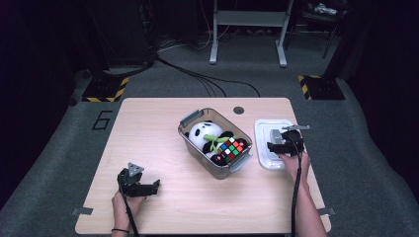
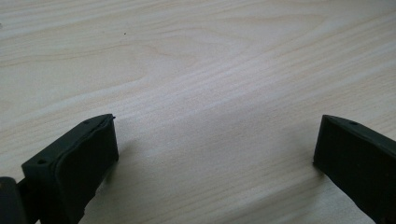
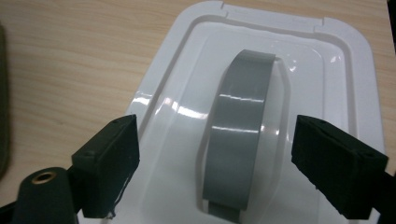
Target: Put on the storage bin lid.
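While the table [image 1: 148, 128] carries everything, its middle holds a clear bin [image 1: 215, 141] with grey latches, set at an angle. Inside the bin lie a panda [image 1: 203, 132] toward the far left and a cube [image 1: 231, 149] with coloured squares toward the near right, touching the panda. Right of the bin, apart from it, a white lid [image 1: 264, 129] lies flat on the table, a grey handle [image 3: 238, 126] arching across its top. Over the lid hangs the right gripper [image 1: 282, 139]; its jaws stand wide on either side of the handle and do not press it. At the near left, the left gripper [image 1: 148, 188] sits low over bare wood, jaws wide with nothing between them.
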